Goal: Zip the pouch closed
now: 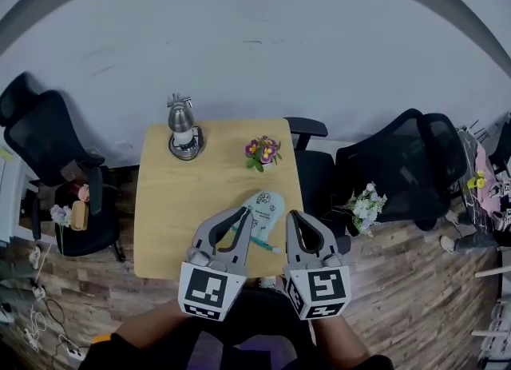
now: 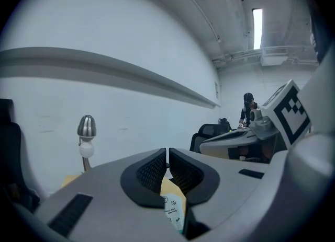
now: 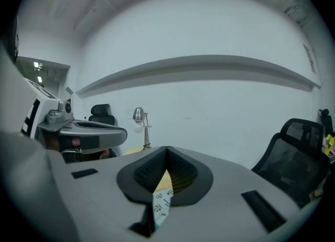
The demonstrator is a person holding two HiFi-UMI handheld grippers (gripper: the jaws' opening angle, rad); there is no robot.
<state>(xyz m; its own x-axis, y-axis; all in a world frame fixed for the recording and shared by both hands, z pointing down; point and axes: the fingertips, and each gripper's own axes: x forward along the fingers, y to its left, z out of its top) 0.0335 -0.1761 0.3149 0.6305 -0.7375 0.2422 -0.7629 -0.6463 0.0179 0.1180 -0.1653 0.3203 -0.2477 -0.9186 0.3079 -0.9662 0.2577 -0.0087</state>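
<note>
**Both grippers shut and empty above the pouch [image 1: 263, 204]**

Head view: the pouch lies flat on the table [image 1: 172, 200] near its front edge, with the left gripper [image 1: 242, 215] and right gripper [image 1: 292, 216] flanking it. That is probably so one can pin the fabric while the other draws the zip. Left gripper view: the jaws meet on nothing, and the pouch shows below them, untouched. Right gripper view: the same, pads together with the printed pouch beneath and not gripped. Whether the zip is already closed I cannot tell.

Silver lamp [image 1: 183, 133] and flower posy [image 1: 262, 152] on wooden table [image 1: 168, 224], black chairs [image 1: 399, 169] around.
</note>
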